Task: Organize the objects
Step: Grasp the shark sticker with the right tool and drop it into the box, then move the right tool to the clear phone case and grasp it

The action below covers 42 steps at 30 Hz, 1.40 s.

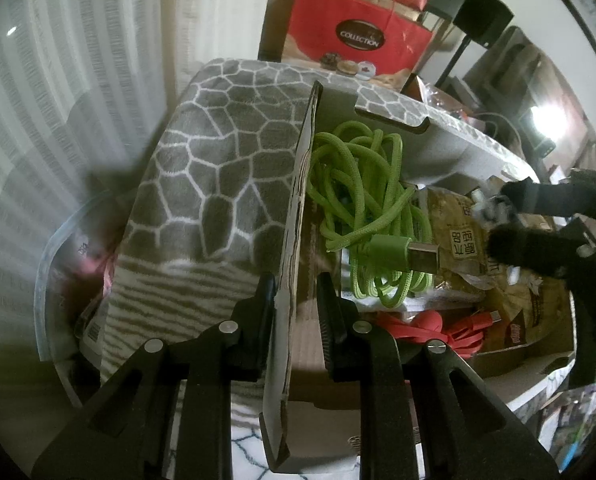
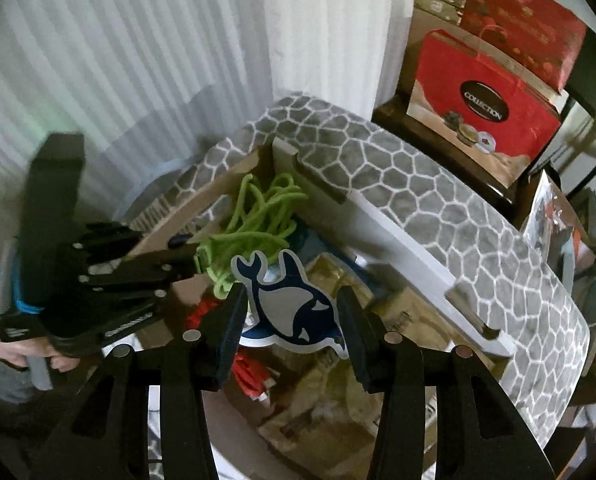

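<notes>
Right gripper [image 2: 292, 320] apparently clamps whale sticker [image 2: 294, 304]; above box [image 2: 402, 236]

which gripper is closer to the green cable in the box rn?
Left. The left gripper straddles the box's wall, with the green cable just past its fingertips. The right gripper, gripping the whale cutout, sits farther back over the snack packets.

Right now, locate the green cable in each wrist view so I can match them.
Left wrist: green cable coiled at centre, inside the box, just right of its cardboard wall.
Right wrist: green cable left of centre, above the whale cutout.
Shared landmark: red COLLECTION bag.
</notes>
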### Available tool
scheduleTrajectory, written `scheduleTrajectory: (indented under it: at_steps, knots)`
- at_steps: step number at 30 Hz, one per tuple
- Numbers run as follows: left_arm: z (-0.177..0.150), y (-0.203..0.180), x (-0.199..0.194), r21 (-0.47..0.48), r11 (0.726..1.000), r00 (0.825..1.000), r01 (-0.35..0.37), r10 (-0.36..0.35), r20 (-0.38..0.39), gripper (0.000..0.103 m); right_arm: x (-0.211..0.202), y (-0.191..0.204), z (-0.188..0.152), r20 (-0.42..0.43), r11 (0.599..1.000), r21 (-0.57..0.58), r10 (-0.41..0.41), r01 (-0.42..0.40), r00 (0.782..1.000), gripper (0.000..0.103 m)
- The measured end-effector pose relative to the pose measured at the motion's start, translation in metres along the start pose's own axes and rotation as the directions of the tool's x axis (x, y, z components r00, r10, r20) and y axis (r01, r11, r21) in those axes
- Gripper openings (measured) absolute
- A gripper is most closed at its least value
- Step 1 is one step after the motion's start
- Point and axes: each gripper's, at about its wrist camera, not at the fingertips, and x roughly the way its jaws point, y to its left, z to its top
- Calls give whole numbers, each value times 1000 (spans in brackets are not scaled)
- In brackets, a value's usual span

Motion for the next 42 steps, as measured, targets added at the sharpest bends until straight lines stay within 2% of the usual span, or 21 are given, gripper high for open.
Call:
scheduleTrajectory:
  at_steps: [3,5,8,15,24,36,42]
  knots:
    - [0,0,0,0,1000,1000,1,-1,0,18,14,1,-1,-22,1000,-12,-29,29,999,49]
    - [0,0,0,-1,1000,1000,2,-2,0,18,19,-1,-3,-32,999,-3,-42,42,999,56]
    - [0,0,0,-2,1000,1000,0,0,-1,18,17,-9,-5,-28,999,46,9,-7,1000,58]
    - [0,1,-1,-2,1000,1000,-2,2,1,18,-12,-27,-12,29,987,153,43,-47,999,59]
    - [0,0,-1,2,1000,1000,-5,5,0,18,-57,-55,-37,79,963,267,10,-31,997,61]
    - [1,0,-1,7,1000,1000,-8,8,-3,18,-97,-122,-104,62,896,438,-107,70,992,64]
    - [2,1,0,6,1000,1000,-10,10,-3,18,-106,-161,-145,9,819,550,-201,163,980,77]
